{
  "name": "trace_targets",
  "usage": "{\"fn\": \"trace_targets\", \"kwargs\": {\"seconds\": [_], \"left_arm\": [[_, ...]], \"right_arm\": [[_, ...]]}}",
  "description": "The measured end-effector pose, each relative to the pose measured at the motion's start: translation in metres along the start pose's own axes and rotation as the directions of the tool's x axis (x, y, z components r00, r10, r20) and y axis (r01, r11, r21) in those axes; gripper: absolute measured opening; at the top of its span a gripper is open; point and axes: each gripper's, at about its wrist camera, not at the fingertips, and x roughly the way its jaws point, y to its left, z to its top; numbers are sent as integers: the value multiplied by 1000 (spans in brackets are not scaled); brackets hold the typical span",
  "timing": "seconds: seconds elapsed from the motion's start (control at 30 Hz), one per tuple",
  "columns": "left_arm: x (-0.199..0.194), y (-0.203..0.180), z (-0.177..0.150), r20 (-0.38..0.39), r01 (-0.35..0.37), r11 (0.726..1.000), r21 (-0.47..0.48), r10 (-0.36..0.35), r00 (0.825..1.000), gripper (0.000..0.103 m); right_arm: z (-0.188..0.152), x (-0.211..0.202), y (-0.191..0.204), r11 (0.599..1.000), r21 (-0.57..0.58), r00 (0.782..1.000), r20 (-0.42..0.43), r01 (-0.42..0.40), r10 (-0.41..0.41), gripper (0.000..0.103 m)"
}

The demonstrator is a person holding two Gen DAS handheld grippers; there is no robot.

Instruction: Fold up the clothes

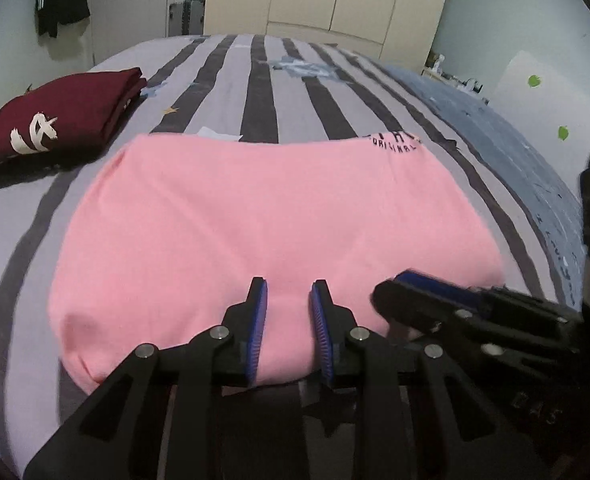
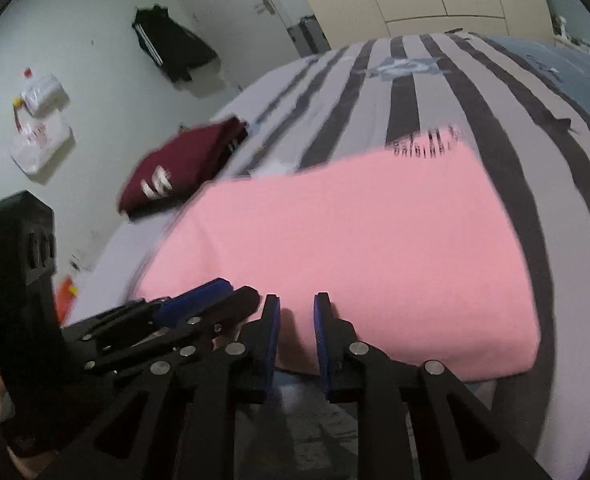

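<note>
We see the pink garment folded into a thick, smooth rectangle on the striped bedspread. Black lettering at its far edge reads partly "ORIGINAL". The left gripper and right gripper each pinch its near fold between narrowly parted pads.

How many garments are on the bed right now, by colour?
Pink: 1, the pink garment, partly folded, nearest the claws
Maroon: 1, the maroon garment, folded, at the bed's left side
Total: 2 on the striped bed
</note>
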Motion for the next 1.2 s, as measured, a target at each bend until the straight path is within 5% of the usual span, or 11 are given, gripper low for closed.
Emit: {"fn": "trace_targets", "kwargs": {"seconds": [0.3, 0.5, 0.77, 0.97, 1.07, 1.13, 1.2], "left_arm": [[-43, 21, 20, 18, -48, 998, -45, 49, 999, 21], [-31, 37, -1, -7, -65, 998, -6, 65, 998, 21], [-40, 68, 19, -33, -136, 988, -77, 134, 990, 21], [-38, 73, 15, -55, -131, 991, -30, 129, 990, 26], [-54, 78, 28, -21, -173, 983, -59, 172, 985, 28], [-58, 89, 38, 2, -171, 980, -101, 172, 985, 39], [-55, 101, 45, 5, -169, 975, -143, 172, 985, 57]], "right_arm": [[4, -16, -9, 995, -74, 998, 34, 63, -61, 14], [-11, -27, -53, 995, -35, 996, 17, 93, -92, 5], [-3, -45, -62, 991, -32, 991, 11, 130, -130, 7], [-7, -56, -84, 984, 13, 985, -8, 175, -175, 5], [3, -68, -96, 970, 55, 971, 6, 238, -239, 17], [15, -77, -104, 967, 94, 970, 35, 237, -242, 18], [31, -79, -106, 971, 102, 973, 64, 214, -222, 39]]}}
